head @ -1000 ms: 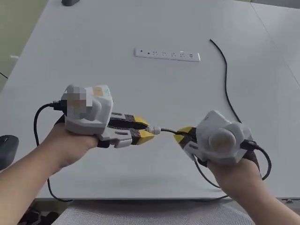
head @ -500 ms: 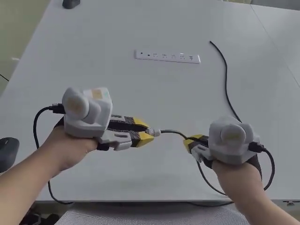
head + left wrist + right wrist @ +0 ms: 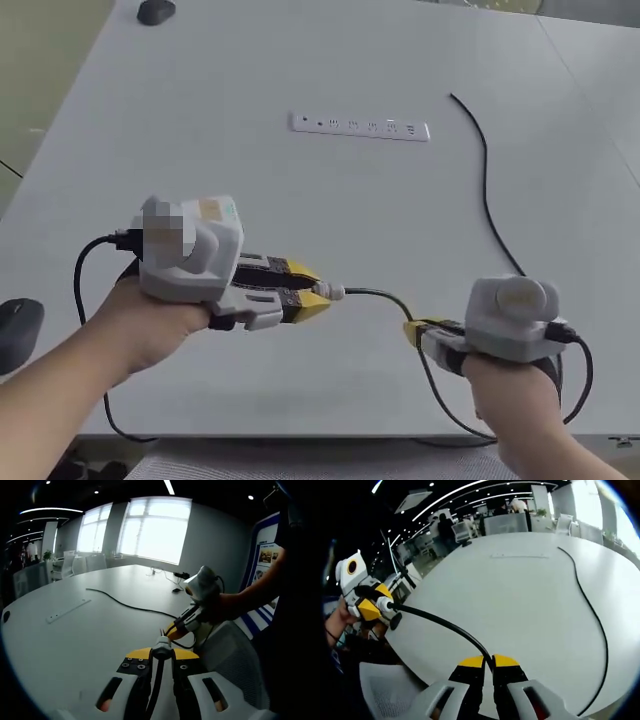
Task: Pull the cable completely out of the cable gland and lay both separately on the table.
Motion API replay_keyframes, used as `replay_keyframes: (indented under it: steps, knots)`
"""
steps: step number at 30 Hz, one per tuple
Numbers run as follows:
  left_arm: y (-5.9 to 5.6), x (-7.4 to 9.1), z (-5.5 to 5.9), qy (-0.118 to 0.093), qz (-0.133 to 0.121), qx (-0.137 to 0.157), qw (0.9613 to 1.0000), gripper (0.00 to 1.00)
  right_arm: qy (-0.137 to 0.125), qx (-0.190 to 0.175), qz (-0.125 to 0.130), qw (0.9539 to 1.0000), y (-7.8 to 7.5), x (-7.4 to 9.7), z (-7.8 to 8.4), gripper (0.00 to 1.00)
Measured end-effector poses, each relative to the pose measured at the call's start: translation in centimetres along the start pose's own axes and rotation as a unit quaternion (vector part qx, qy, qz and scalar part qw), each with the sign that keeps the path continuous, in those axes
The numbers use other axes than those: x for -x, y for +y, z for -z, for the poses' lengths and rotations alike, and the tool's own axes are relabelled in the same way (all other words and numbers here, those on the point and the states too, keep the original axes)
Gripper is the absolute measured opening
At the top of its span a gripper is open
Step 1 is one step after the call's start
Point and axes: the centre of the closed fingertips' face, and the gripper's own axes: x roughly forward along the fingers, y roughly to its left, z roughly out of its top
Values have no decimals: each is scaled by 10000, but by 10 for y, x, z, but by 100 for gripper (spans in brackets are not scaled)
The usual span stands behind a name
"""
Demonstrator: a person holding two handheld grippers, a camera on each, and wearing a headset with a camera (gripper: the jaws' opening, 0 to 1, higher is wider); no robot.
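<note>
Now: left hand-held gripper (image 3: 314,290) clamped on the gland (image 3: 331,292), right hand-held gripper (image 3: 413,330) clamped on the cable (image 3: 375,293). I hold both over the worktop's (image 3: 300,190) near edge. Cable sags between the two, not yet out of the gland; its tail runs back between my left jaws. Risks, as I judge them: left jaws pinching that tail would stall the pull. Right jaws may slide along the smooth sheath. A sudden release this close to the edge could drop either part off the worktop.
</note>
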Motion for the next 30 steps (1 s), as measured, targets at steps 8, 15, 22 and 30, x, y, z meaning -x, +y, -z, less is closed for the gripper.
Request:
replay_keyframes:
  steps: [8, 15, 22, 30]
  knots:
    - [3, 0, 0, -18, -10, 16, 10000, 15, -28, 61, -11, 10000, 1, -1, -1, 1]
    - [5, 0, -1, -45, -27, 35, 10000, 15, -46, 76, -45, 10000, 3, -2, -2, 1]
    - [8, 2, 0, -41, -86, 45, 9999, 15, -78, 312, -28, 9995, 4, -1, -2, 2]
    - [11, 3, -3, -64, -142, 27, 9999, 15, -155, 845, 16, 9963, 11, 5, -9, 6]
